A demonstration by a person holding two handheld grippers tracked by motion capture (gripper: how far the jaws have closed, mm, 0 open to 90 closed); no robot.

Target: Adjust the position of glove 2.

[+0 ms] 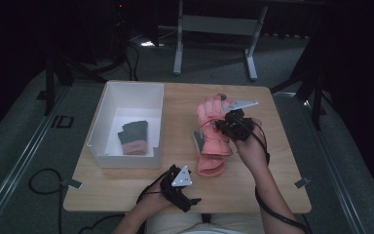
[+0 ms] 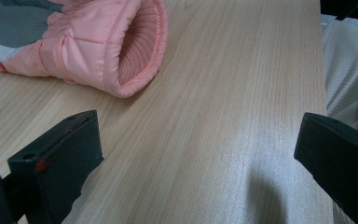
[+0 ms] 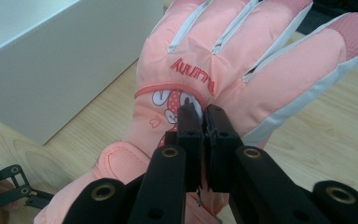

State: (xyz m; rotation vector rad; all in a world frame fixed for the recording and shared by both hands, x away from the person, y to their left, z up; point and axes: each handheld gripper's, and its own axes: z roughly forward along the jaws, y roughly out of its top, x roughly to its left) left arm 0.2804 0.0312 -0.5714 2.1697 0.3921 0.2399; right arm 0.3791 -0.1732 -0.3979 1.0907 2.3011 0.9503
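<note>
The right gripper [image 3: 200, 114] clamps the pink glove [image 3: 223, 70]; at its seven o'clock the left gripper [image 2: 196, 154] rests, jaws apart.

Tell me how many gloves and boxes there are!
Pink gloves: 2, one pinched by the right gripper, one lying underneath it
Grey gloves: 1, in the box
White boxes: 1
Total: 4

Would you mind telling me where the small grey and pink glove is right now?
In the high view, the small grey and pink glove lies inside the white rectangular box on the table's left side.
</note>
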